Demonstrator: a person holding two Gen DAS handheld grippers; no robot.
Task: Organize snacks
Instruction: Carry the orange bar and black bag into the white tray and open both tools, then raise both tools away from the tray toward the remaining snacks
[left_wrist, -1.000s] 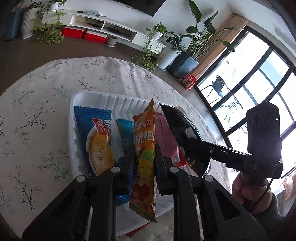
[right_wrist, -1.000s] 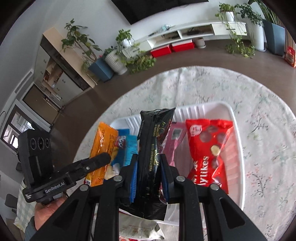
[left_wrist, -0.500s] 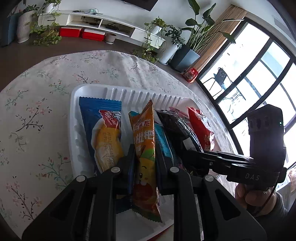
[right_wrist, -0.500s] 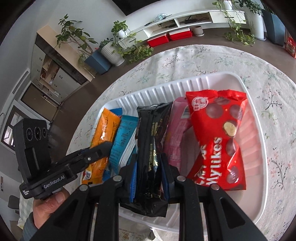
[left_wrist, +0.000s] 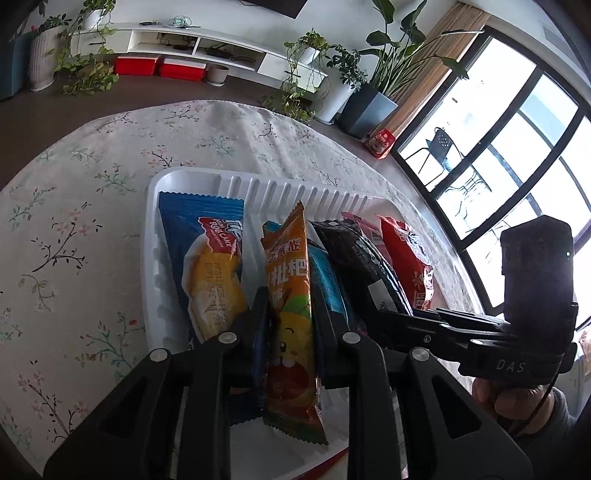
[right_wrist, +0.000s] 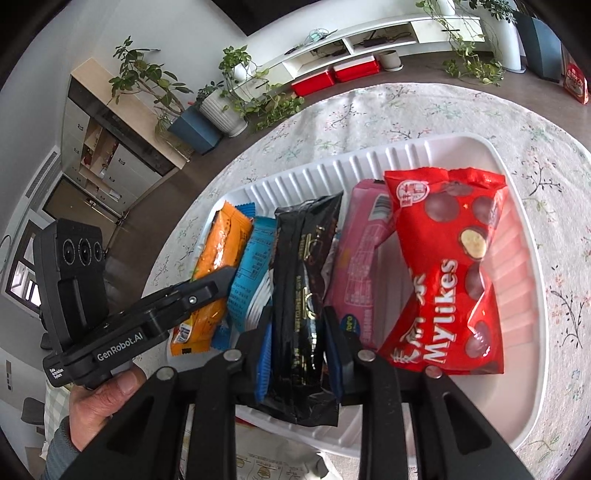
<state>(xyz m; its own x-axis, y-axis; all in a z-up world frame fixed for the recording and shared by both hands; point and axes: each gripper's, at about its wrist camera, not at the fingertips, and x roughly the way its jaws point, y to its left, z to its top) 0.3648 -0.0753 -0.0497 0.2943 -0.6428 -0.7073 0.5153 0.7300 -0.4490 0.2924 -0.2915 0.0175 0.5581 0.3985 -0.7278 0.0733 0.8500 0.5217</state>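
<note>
A white ribbed tray (left_wrist: 266, 186) (right_wrist: 517, 387) sits on the flowered tablecloth. My left gripper (left_wrist: 290, 314) is shut on an orange snack packet (left_wrist: 290, 295), held low in the tray between a blue roll-cake packet (left_wrist: 210, 266) and a light-blue packet (left_wrist: 328, 280). My right gripper (right_wrist: 299, 328) is shut on a black snack packet (right_wrist: 304, 266), lying in the tray beside a pink packet (right_wrist: 364, 254) and a red Mylikes bag (right_wrist: 447, 273). The orange packet (right_wrist: 218, 254) and the left gripper also show in the right wrist view.
The round table's flowered cloth (left_wrist: 74, 221) surrounds the tray. A printed bag (right_wrist: 273, 461) lies below the tray's near edge. Plants (left_wrist: 373, 96), a low white shelf with red boxes (left_wrist: 159, 68) and a window stand beyond the table.
Both grippers have come down and forward with their packets. The orange and black packets, held tilted above the tray a second ago, now lie low in it among the others.
</note>
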